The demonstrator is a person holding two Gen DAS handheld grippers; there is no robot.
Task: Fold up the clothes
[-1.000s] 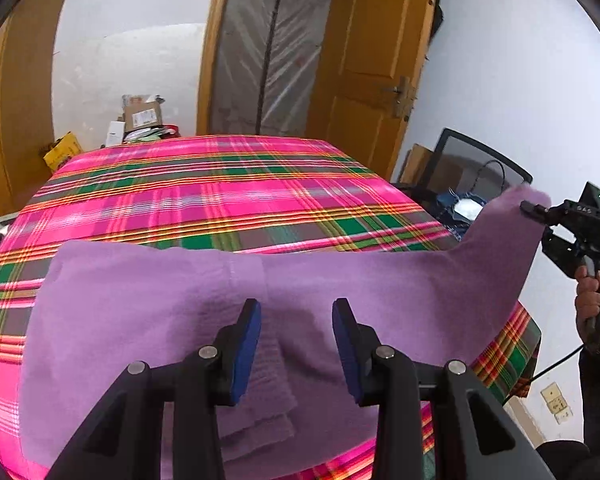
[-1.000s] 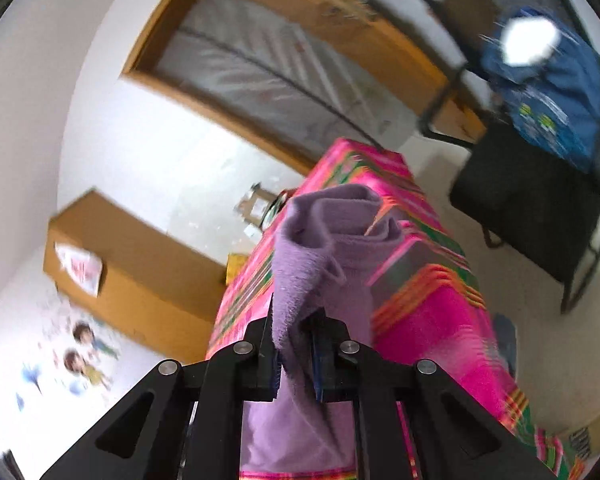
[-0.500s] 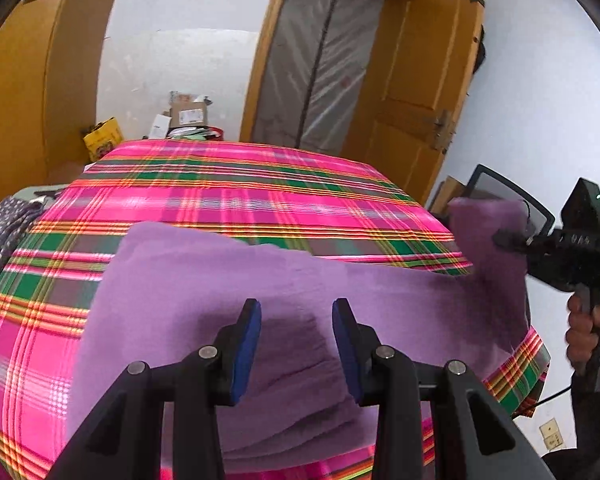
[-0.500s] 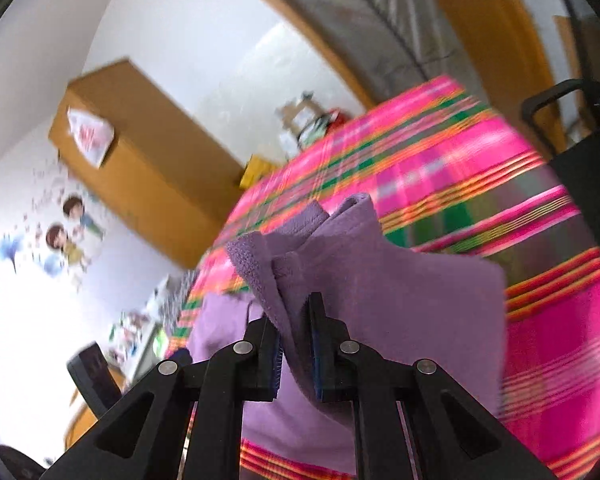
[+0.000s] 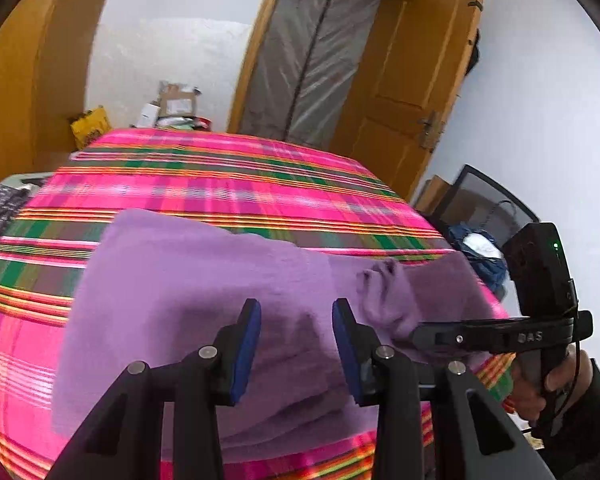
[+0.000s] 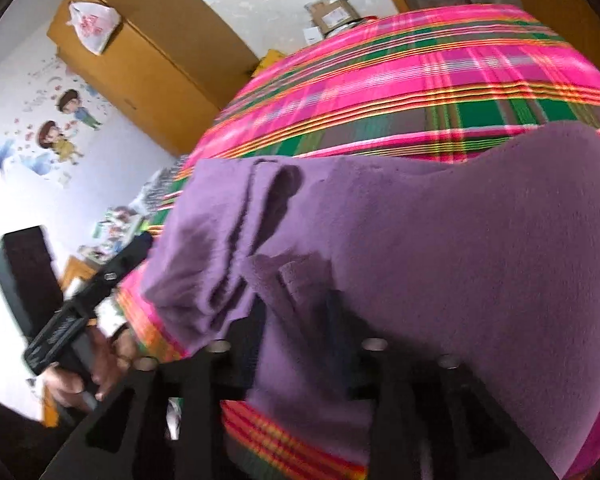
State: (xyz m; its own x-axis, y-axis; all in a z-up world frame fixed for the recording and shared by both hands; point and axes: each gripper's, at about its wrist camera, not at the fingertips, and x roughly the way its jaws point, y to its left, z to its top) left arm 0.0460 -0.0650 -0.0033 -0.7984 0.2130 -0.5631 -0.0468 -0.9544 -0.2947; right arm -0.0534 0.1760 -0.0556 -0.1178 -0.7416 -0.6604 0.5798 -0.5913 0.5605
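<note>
The left hand-held gripper [image 5: 296,340] hovers with fingers spread; the right hand-held gripper's [image 6: 296,320] state is hidden.

The garment [image 5: 204,292] in the middle of the frame is plain purple. The cloth [image 5: 204,184] under it has a plaid pattern of bright pink, green and grey with thin orange and yellow lines. The left gripper [image 5: 296,344] at the bottom is black with blue pads [image 5: 246,352]. The door [image 5: 404,92] at upper right is orange-brown wood, and the wall [image 5: 168,48] is white.
</note>
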